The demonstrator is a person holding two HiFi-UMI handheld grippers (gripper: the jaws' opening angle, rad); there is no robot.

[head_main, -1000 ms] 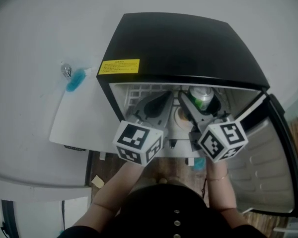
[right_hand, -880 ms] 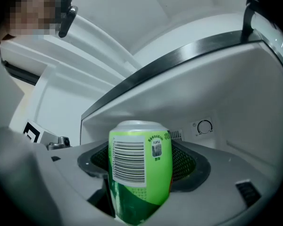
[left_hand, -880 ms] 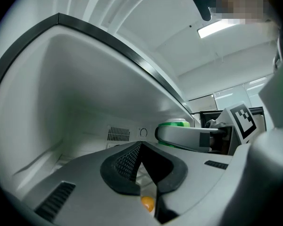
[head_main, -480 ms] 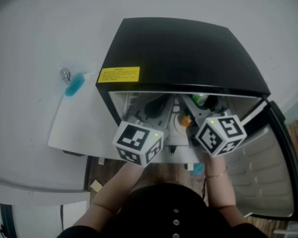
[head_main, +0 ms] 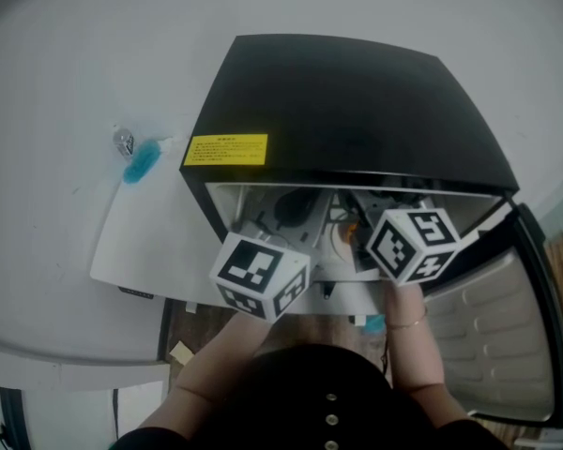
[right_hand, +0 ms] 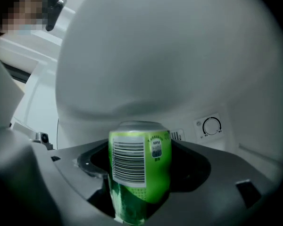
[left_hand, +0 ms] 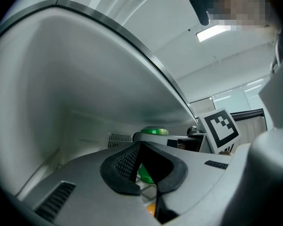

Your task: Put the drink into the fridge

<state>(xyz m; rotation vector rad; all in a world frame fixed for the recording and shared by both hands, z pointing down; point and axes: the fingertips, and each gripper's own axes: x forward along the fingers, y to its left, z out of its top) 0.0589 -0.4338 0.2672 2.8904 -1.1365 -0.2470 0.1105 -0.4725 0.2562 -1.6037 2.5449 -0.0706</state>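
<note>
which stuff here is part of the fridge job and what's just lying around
Job:
green can, held in the right gripper
black fridge
its open door

Lying about:
blue item on the white surface

Dim, soft fisheye views, dark corners; ceiling lamp [left_hand: 216,32] glares, can [right_hand: 139,173] blurred

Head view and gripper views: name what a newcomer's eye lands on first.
The bright green can, clamped in the right tool, fills the right gripper view. In the head view, the black mini fridge with its yellow label dominates, its door swung open at the right.
</note>
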